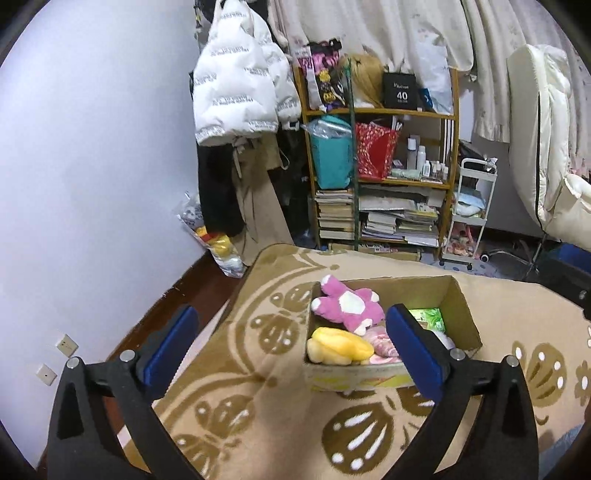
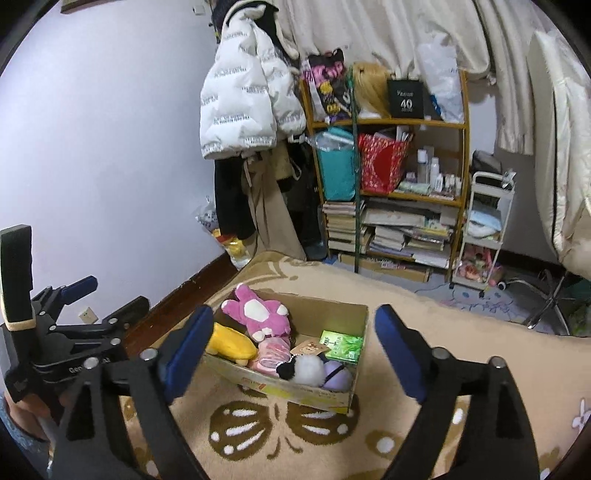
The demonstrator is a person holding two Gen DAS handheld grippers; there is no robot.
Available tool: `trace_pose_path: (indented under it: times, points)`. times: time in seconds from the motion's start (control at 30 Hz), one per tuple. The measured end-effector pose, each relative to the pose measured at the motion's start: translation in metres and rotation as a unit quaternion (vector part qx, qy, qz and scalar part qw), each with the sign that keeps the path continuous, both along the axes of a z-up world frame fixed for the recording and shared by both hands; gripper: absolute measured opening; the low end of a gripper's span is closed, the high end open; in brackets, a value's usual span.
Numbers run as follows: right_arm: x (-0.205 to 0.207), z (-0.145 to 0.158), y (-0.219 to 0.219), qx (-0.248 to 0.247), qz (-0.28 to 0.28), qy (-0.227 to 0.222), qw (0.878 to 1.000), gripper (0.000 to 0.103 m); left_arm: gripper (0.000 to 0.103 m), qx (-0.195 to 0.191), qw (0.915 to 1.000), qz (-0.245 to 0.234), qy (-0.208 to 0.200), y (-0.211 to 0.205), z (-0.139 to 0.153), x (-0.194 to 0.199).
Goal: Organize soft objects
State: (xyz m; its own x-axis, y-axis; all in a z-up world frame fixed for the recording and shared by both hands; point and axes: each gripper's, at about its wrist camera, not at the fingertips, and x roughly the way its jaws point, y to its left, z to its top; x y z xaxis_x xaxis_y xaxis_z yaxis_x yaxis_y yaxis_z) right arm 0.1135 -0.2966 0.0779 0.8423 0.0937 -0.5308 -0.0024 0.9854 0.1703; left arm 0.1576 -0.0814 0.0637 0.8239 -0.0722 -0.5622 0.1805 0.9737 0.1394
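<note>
Carpeted bed (image 2: 424, 332) bears toy-filled cardboard box (image 2: 354, 317).

Beige rug with brown butterfly pattern (image 1: 280, 435) fills the lower frame. Lilac wall (image 1: 92, 166) on the left, two wall sockets (image 1: 66, 345) low at lower left. White puffer jacket (image 1: 236, 92) hangs top centre, tan coat (image 1: 258, 206) below it. Wooden shelf unit (image 1: 384, 110) centre right: blond wig (image 1: 367, 75) and black "40" box (image 1: 400, 90) on top, teal bag (image 1: 330, 155) beside red bag (image 1: 375, 149) on the middle shelf, stacked books (image 1: 380, 218) at bottom. White trolley (image 1: 472, 206) right of the shelf. Cream curtains (image 1: 406, 29) along the top. Cream chair (image 1: 546, 140) at far right.
</note>
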Motion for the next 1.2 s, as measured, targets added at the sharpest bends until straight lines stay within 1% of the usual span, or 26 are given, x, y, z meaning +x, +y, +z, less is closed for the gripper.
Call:
trace_pose_path:
  times: [0.03,0.1,0.27,0.47,0.57,0.67,0.7,0.77,0.87,1.0,1.07,1.1,1.2]
  points:
    - [-0.006,0.004,0.001,-0.003,-0.002,-0.004,1.000,0.097,0.103,0.003,1.0000,0.003,-0.005,0.004,0.003,-0.006]
    - [-0.019,0.011,0.001,-0.006,-0.006,-0.014,1.000,0.103,0.103,0.010,0.9998,0.009,-0.012,0.008,0.008,-0.017]
    - [-0.049,0.025,0.002,-0.009,-0.011,-0.035,0.999,0.103,0.103,0.016,0.9994,0.016,-0.028,0.020,0.016,-0.047]
    - [-0.081,0.032,0.006,-0.018,-0.016,-0.050,0.998,0.103,0.103,-0.003,0.9992,0.007,-0.039,0.036,0.022,-0.080]
    - [-0.096,0.031,0.009,-0.022,-0.015,-0.060,0.998,0.103,0.103,-0.015,0.9982,0.005,-0.057,0.042,0.026,-0.096]
    - [-0.110,0.028,0.011,-0.022,-0.022,-0.078,0.997,0.103,0.103,-0.021,0.9966,0.005,-0.080,0.048,0.026,-0.113]
    - [-0.118,0.027,0.011,-0.021,-0.027,-0.090,0.995,0.103,0.103,-0.023,0.9957,0.002,-0.090,0.050,0.026,-0.118]
    - [-0.130,0.023,0.014,-0.023,-0.033,-0.107,0.993,0.103,0.103,-0.017,0.9937,0.001,-0.111,0.051,0.022,-0.129]
    - [-0.142,0.016,0.018,-0.032,-0.032,-0.120,0.992,0.103,0.103,-0.008,0.9910,-0.002,-0.133,0.049,0.015,-0.142]
    - [-0.152,0.004,0.022,-0.039,-0.025,-0.126,0.991,0.103,0.103,-0.013,0.9889,-0.006,-0.148,0.050,0.002,-0.154]
    - [-0.152,0.001,0.022,-0.035,-0.026,-0.123,0.991,0.103,0.103,-0.020,0.9886,-0.002,-0.149,0.051,-0.003,-0.157]
    - [-0.155,-0.003,0.021,-0.033,-0.030,-0.124,0.991,0.103,0.103,-0.029,0.9885,-0.003,-0.148,0.053,-0.007,-0.160]
    - [-0.161,-0.015,0.018,-0.023,-0.036,-0.125,0.991,0.103,0.103,-0.038,0.9881,-0.002,-0.149,0.055,-0.017,-0.162]
